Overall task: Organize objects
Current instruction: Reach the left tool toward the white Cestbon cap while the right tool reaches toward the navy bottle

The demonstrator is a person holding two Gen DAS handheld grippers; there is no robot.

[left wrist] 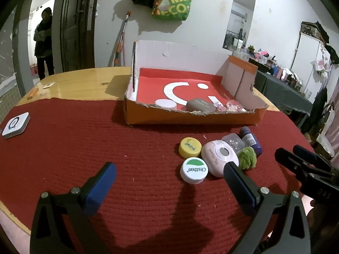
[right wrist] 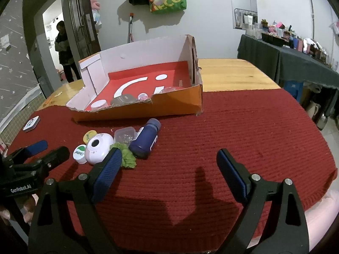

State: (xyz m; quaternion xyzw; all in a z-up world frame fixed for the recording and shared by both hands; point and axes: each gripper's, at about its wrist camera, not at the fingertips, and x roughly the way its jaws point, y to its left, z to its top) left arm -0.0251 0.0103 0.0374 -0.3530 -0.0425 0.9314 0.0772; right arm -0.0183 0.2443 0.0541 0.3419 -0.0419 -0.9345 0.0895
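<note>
While the wooden table (right wrist: pixel 233 74) carries a red knitted mat (left wrist: pixel 106 144), an orange cardboard box (left wrist: pixel 190 116) sits at the mat's far edge holding a white lid (left wrist: pixel 165 103), a grey case (left wrist: pixel 200 105) and clear trinkets. Just in front of the box lie a dark blue bottle (right wrist: pixel 145 140), pink round device (left wrist: pixel 219 155), clear container (left wrist: pixel 233 140), green pompom (left wrist: pixel 246 157), and yellow cap (left wrist: pixel 190 147) and white cap (left wrist: pixel 193 170). Both the left gripper (left wrist: pixel 169 173) and right gripper (right wrist: pixel 169 158) stand wide apart, holding nothing.
</note>
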